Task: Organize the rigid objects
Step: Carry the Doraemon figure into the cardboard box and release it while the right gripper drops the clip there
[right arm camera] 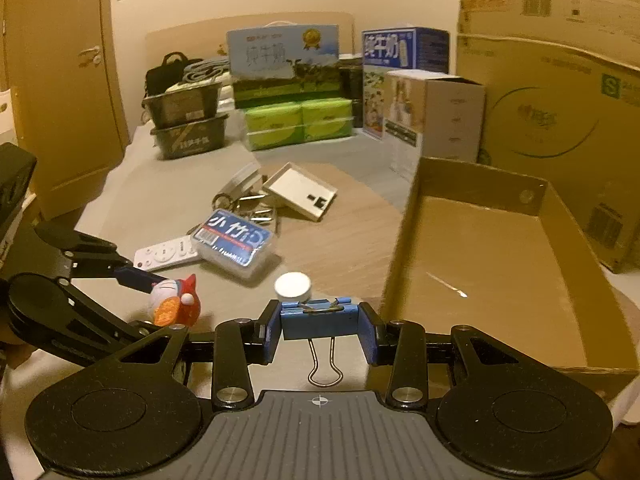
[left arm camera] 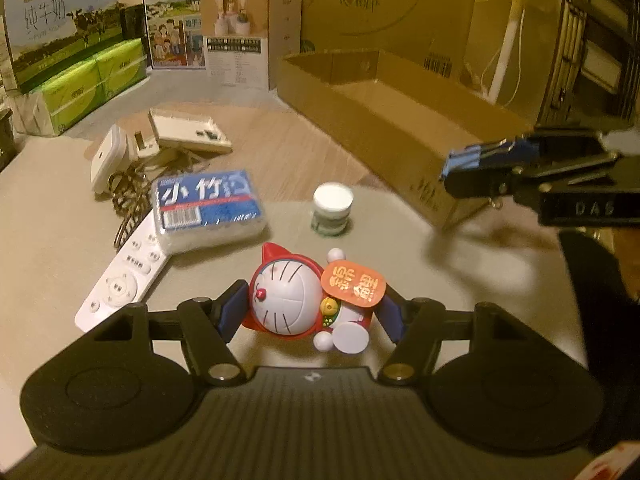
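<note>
My left gripper (left arm camera: 312,308) is shut on a red and white cat figurine (left arm camera: 296,300) with an orange tag, held just above the table. It also shows in the right wrist view (right arm camera: 176,300). My right gripper (right arm camera: 320,320) is shut on a blue binder clip (right arm camera: 319,320), wire handles hanging down. In the left wrist view the right gripper (left arm camera: 464,172) holds the clip (left arm camera: 480,158) beside the open cardboard box (left arm camera: 400,120). The box (right arm camera: 500,264) lies to the right of my right gripper.
On the table lie a small white-lidded jar (left arm camera: 332,210), a blue plastic-wrapped pack (left arm camera: 208,208), a white remote (left arm camera: 124,276), a white charger with cables (left arm camera: 108,156) and a beige flat device (left arm camera: 188,130). Milk cartons, tissue packs and large boxes (right arm camera: 552,120) stand behind.
</note>
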{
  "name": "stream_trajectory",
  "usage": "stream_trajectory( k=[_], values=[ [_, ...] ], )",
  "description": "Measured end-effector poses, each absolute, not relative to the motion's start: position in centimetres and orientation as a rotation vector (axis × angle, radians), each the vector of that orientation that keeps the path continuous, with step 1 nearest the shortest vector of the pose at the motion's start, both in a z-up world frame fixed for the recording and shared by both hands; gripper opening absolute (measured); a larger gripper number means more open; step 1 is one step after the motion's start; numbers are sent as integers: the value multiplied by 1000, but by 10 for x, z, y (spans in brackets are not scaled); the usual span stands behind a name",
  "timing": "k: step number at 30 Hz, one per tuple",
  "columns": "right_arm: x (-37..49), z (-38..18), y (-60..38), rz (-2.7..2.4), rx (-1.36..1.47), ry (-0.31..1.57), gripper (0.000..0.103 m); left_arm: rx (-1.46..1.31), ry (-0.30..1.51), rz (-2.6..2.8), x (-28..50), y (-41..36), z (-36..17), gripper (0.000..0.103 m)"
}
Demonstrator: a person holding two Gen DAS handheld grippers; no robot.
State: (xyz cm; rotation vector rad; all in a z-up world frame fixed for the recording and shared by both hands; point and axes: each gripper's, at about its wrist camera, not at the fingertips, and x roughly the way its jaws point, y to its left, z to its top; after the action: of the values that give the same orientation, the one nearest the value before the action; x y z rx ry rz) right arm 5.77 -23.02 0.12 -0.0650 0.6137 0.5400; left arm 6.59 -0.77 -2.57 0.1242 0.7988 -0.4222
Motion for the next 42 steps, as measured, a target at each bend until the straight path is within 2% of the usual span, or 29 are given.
stream_trajectory(
  k=[8,17,34,37,42],
  values=[
    [68,21,-264,441,-27,594,40,63,762,-405,83,-40,10,64],
    [103,20,-320,296,24,658,40,-9,724,-409,115,-102,34,64],
    [142,4,-372,226,118,700,40,-21,729,-394,153,-163,22,65],
    [143,2,-374,218,133,706,40,13,712,-373,152,-167,21,72],
    [141,2,-375,215,149,710,40,9,717,-360,150,-159,22,72]
  ],
)
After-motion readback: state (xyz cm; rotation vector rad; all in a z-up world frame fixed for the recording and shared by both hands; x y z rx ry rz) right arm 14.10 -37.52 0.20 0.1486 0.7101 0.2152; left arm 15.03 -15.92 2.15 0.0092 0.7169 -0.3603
